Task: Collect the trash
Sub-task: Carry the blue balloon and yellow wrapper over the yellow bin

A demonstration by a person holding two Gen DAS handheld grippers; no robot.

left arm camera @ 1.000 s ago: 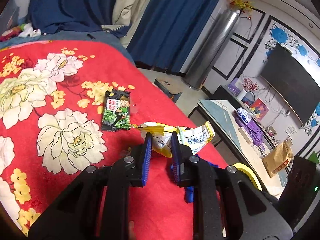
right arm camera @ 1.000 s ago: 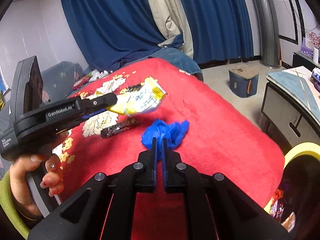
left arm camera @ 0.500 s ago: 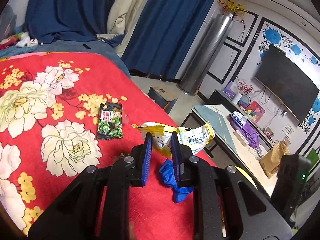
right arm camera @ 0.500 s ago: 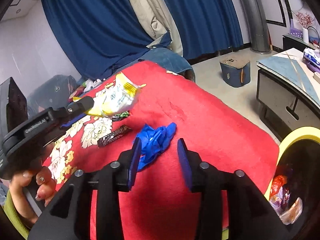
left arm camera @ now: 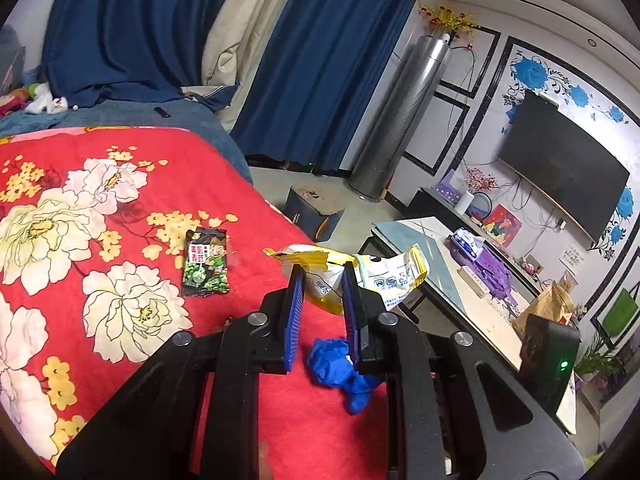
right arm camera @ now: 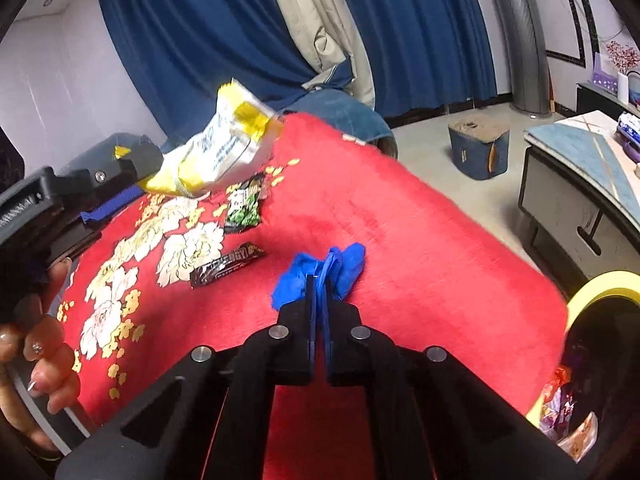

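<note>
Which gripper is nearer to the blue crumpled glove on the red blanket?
Right. The right gripper is shut on the blue glove. The left gripper is above the glove, holding the yellow snack bag.

Even indoor light, fisheye-bent edges, dark vignette, slight motion blur.

"ENERGY" is read on the dark bar wrapper. Chinese characters are printed on the green snack packet, not legible. Yellow-white bag print is unreadable.
</note>
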